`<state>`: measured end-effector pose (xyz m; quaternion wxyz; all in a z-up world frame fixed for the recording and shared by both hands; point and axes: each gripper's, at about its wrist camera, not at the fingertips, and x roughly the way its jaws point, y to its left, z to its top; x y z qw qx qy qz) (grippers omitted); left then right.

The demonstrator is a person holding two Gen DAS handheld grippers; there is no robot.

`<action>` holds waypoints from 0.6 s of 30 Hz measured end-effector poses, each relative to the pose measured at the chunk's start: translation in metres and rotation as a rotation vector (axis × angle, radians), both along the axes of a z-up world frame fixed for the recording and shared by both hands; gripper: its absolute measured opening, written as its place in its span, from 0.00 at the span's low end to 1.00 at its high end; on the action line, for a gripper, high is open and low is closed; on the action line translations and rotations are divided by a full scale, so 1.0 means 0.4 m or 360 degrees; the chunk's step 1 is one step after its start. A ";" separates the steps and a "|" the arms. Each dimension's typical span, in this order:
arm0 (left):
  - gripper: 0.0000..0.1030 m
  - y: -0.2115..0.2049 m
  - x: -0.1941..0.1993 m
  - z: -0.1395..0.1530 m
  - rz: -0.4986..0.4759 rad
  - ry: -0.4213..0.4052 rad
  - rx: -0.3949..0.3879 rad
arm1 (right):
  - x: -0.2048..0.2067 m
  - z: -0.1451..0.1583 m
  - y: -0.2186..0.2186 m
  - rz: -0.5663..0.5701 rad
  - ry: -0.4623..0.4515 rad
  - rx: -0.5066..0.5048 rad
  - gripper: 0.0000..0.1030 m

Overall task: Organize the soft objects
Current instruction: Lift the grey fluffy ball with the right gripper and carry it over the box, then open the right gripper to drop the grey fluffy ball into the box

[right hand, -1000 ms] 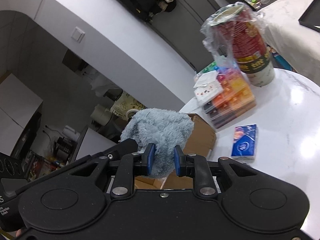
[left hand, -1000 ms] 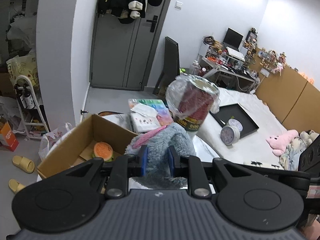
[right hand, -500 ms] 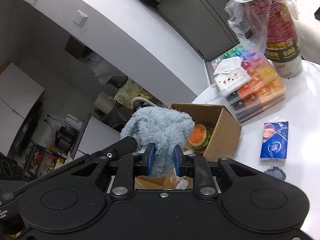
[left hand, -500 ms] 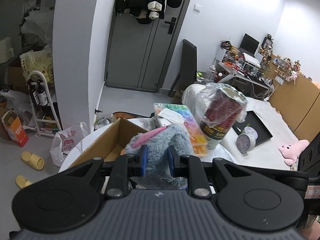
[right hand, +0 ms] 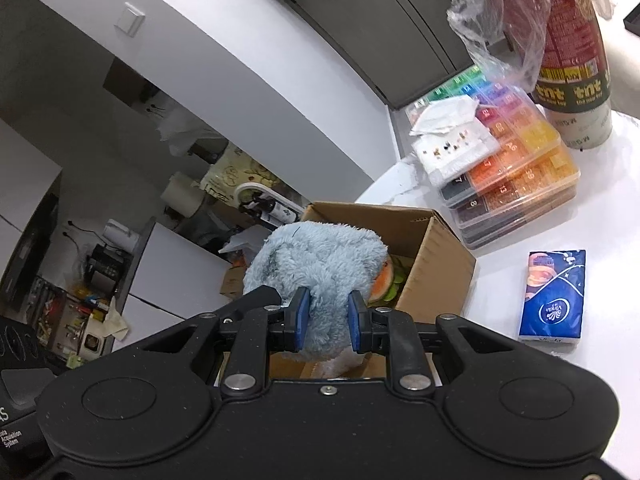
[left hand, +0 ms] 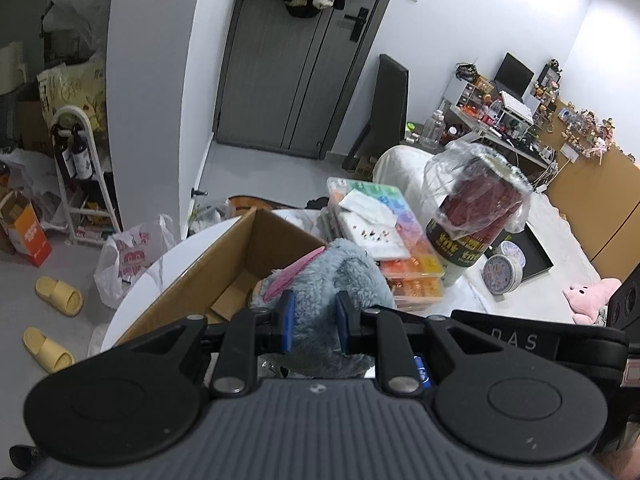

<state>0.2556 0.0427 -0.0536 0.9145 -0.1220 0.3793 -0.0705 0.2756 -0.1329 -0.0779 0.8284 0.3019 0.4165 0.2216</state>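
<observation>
A grey-blue plush toy [left hand: 340, 280] with a pink ear is held by both grippers at once. My left gripper [left hand: 312, 320] is shut on one end of it. My right gripper [right hand: 326, 322] is shut on the other end, where the plush [right hand: 320, 264] bulges above the fingers. The plush hangs over the open cardboard box [right hand: 436, 256], which also shows in the left wrist view [left hand: 224, 264]. A burger-like soft toy [right hand: 380, 284] lies inside the box, partly hidden by the plush.
On the round white table [right hand: 600, 240] stand a stack of rainbow bead organizers [right hand: 516, 184], a tall red canister wrapped in plastic [right hand: 568, 60] and a blue tissue pack [right hand: 554, 296]. A bed with a pink plush [left hand: 592, 296] lies beyond the table.
Both grippers have carried the plush toward and lower over the cardboard box. The box now sits directly under the plush in the right wrist view.
</observation>
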 end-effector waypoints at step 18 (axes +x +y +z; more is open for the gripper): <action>0.37 0.036 -0.004 -0.004 0.0100 0.0069 0.0038 | -0.048 0.013 -0.072 -0.0050 -0.0026 0.0017 0.40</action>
